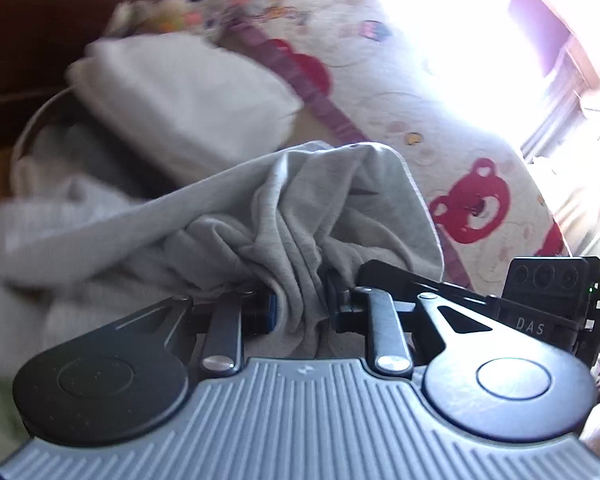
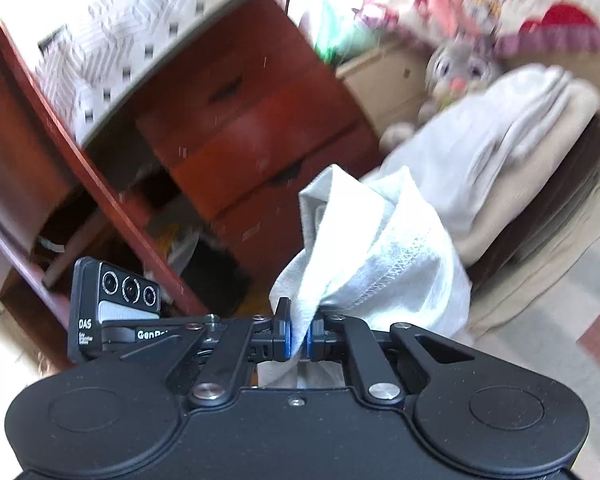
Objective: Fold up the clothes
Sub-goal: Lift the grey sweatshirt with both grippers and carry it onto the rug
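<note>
A light grey garment (image 1: 300, 216) bunches up between the fingers of my left gripper (image 1: 300, 304), which is shut on a thick fold of it. The cloth spreads left and forward over the bed. In the right wrist view my right gripper (image 2: 299, 340) is shut on a hemmed edge of the same pale grey garment (image 2: 372, 256), which stands up in a peak above the jaws. Both views are blurred by motion.
A folded white pile (image 1: 188, 100) lies ahead on the bedspread with red bears (image 1: 472, 204). A plush toy (image 1: 188, 4) sits behind it. A stack of folded clothes (image 2: 512, 152), a grey plush rabbit (image 2: 460, 68) and a red-brown wooden cabinet with drawers (image 2: 252, 120) show in the right wrist view.
</note>
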The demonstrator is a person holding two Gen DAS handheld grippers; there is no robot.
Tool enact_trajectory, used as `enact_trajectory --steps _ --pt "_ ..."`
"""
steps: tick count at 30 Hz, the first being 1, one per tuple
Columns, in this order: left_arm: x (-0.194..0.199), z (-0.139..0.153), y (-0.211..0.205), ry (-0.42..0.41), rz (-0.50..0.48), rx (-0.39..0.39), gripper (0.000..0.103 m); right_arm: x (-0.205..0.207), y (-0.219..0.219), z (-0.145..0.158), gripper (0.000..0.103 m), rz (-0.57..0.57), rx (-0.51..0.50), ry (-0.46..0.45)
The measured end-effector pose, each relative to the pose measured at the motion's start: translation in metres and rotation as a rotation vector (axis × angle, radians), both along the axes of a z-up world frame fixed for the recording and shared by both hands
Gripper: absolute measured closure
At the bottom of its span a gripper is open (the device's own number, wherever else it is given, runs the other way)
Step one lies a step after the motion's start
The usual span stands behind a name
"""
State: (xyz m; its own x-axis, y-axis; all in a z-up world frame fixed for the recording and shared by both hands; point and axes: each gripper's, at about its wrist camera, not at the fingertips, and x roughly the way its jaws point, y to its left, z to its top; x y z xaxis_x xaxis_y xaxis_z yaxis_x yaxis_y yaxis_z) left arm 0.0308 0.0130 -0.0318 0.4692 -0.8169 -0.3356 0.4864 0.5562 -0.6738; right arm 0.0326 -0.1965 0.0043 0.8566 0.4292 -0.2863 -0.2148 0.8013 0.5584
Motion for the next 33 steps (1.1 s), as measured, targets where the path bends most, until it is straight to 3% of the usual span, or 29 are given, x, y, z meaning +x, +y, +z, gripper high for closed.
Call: enact_trajectory --steps 8,12,16,18,21,22,23,24,25,29,33 --pt "0.032 0.072 -0.077 -0.084 -0.181 -0.102 0.083 -0.047 -0.052 0.071 0.094 -0.171 -0.059 -0.112" --pt "0.048 0.104 -0.114 -0.183 -0.276 -0.112 0.082 -0.07 -0.074 0.104 0.094 -0.266 -0.118 -0.16" --pt "0.042 0.116 -0.136 -0.234 -0.336 -0.135 0.081 -0.096 -0.095 0.123 0.094 -0.372 -0.186 -0.197" --pt "0.049 0.102 -0.152 -0.212 -0.314 -0.075 0.08 -0.106 -0.108 0.11 0.095 -0.492 -0.268 -0.13" --pt "0.066 0.055 -0.179 -0.129 -0.263 0.202 0.08 -0.119 -0.129 0.076 0.095 -0.727 -0.438 0.049" --pt "0.066 0.039 -0.185 -0.116 -0.271 0.264 0.082 -0.124 -0.136 0.065 0.095 -0.804 -0.494 0.11" --pt "0.067 0.023 -0.191 -0.103 -0.278 0.326 0.094 -0.128 -0.143 0.054 0.096 -0.881 -0.551 0.172" --pt "0.066 0.009 -0.197 -0.092 -0.285 0.378 0.097 -0.133 -0.15 0.042 0.103 -0.958 -0.607 0.235" --pt "0.065 0.001 -0.202 -0.089 -0.293 0.405 0.097 -0.138 -0.157 0.032 0.103 -1.02 -0.646 0.29" --pt "0.057 -0.016 -0.232 -0.109 -0.294 0.545 0.097 -0.17 -0.185 0.0 0.103 -1.1 -0.602 0.406" --pt "0.052 -0.025 -0.248 -0.085 -0.271 0.604 0.097 -0.18 -0.19 -0.007 0.102 -1.059 -0.509 0.498"
